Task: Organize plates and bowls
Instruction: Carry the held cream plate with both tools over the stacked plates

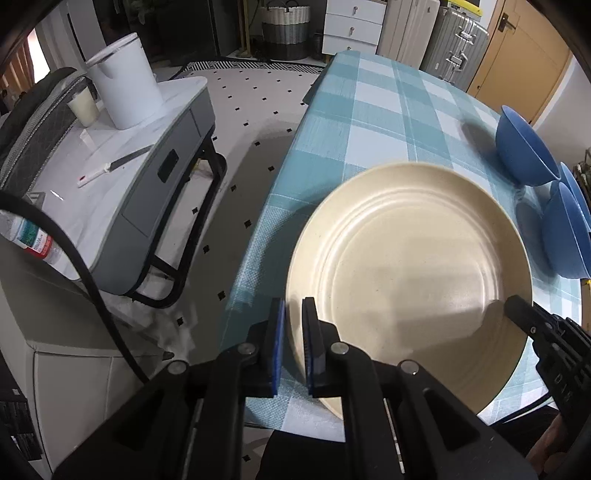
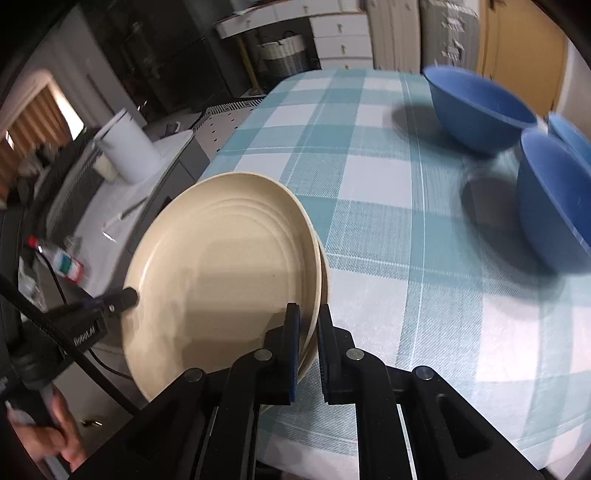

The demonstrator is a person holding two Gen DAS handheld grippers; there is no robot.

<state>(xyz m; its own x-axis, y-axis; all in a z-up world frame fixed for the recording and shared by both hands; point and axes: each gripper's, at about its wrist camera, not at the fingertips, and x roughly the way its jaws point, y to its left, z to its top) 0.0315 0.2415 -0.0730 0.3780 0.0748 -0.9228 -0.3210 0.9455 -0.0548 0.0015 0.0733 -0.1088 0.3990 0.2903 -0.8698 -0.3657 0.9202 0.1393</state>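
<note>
A stack of cream plates (image 1: 410,280) is held over the near left corner of the checked table (image 1: 376,110). My left gripper (image 1: 293,317) is shut on its left rim. My right gripper (image 2: 308,325) is shut on its right rim; two plate edges show there (image 2: 229,273). The right gripper's fingers (image 1: 517,308) show at the plates' right side in the left wrist view, and the left gripper's fingers (image 2: 125,297) at the plates' left in the right wrist view. Three blue bowls (image 2: 476,107) (image 2: 554,206) (image 2: 572,133) stand at the table's right side.
A side cart (image 1: 147,177) with a white kettle (image 1: 123,81), a cup (image 1: 83,105), a knife (image 1: 114,166) and a bottle (image 1: 33,240) stands left of the table. Tiled floor lies between. A basket (image 1: 286,31), drawers and suitcases stand at the back.
</note>
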